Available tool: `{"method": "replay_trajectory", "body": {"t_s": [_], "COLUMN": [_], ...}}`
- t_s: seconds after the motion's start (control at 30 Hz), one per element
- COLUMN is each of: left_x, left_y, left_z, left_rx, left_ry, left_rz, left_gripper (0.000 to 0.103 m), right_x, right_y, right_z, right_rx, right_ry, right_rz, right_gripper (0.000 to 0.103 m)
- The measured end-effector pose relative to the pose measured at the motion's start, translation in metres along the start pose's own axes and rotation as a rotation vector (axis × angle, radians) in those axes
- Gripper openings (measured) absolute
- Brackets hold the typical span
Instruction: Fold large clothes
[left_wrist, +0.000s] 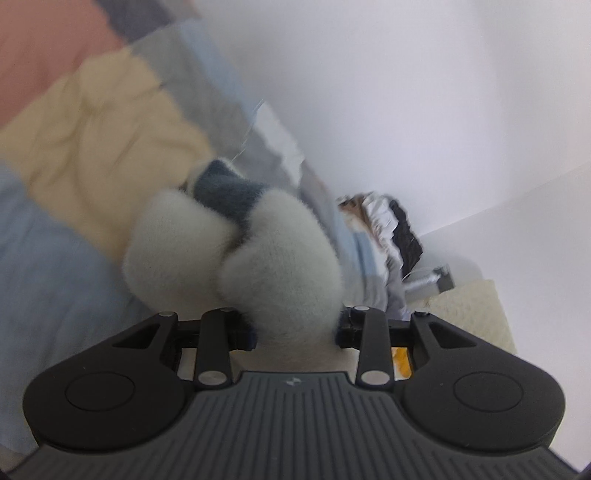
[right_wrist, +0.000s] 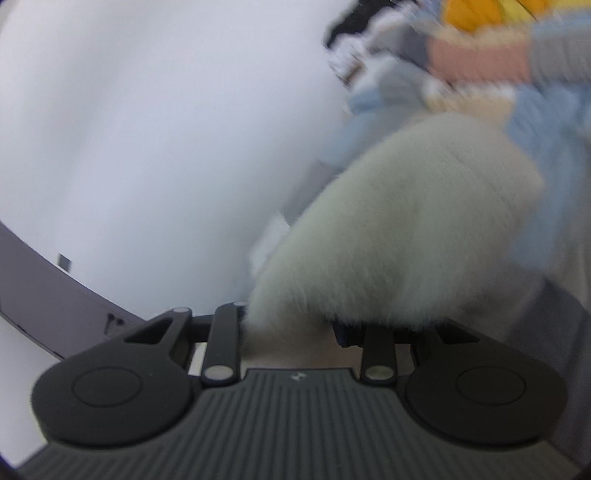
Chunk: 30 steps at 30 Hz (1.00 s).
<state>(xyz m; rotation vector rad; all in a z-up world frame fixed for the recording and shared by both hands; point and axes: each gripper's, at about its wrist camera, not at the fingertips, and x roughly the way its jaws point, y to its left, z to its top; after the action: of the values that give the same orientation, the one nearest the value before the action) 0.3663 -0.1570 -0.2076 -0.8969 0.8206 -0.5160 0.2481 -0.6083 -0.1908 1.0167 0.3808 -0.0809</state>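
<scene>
Left hand-held gripper (left_wrist: 295, 325): jaws narrow, closed on a bunched fold of the fluffy white sweater (left_wrist: 236, 258), whose dark blue band (left_wrist: 225, 192) showed at 12 o'clock of the bunch.
Right hand-held gripper (right_wrist: 291, 325): narrow too, pinching another part of that sweater (right_wrist: 406, 229), which billowed toward 1 o'clock.
Why held so: judged, both pinched an edge to carry the garment in the air for folding.
Below: patchwork bed cover (left_wrist: 96, 129) in cream, blue and pink, at 10 o'clock in the left view.
Hard to see: fingertips buried in pile; both views blurred; clutter by the wall (left_wrist: 384, 229) unreadable.
</scene>
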Motion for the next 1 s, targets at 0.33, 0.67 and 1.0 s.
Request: {"method": "replay_trajectory", "body": {"t_s": [0.33,0.67,1.0], "left_x": [-0.012,-0.050,-0.136], "left_y": [0.044,0.044,-0.031], "left_z": [-0.041,-0.066,-0.076], "left_rx": [0.124,0.180,0.491], "left_ry": [0.003,0.038,-0.061], "left_rz": [-0.033,0.051,0.191], "left_gripper": [0.044,0.051,0.051], "right_x": [-0.005,-0.010,-0.076], "right_y": [-0.077,-0.116,-0.072], "right_z": [-0.043,-0.078,-0.070], "right_rx": [0.055,0.215,-0.056], "right_ry": [0.010,0.003,0.008], "right_rz": [0.066,0.043,-0.096], "right_gripper": [0.036,0.048,0.048]}}
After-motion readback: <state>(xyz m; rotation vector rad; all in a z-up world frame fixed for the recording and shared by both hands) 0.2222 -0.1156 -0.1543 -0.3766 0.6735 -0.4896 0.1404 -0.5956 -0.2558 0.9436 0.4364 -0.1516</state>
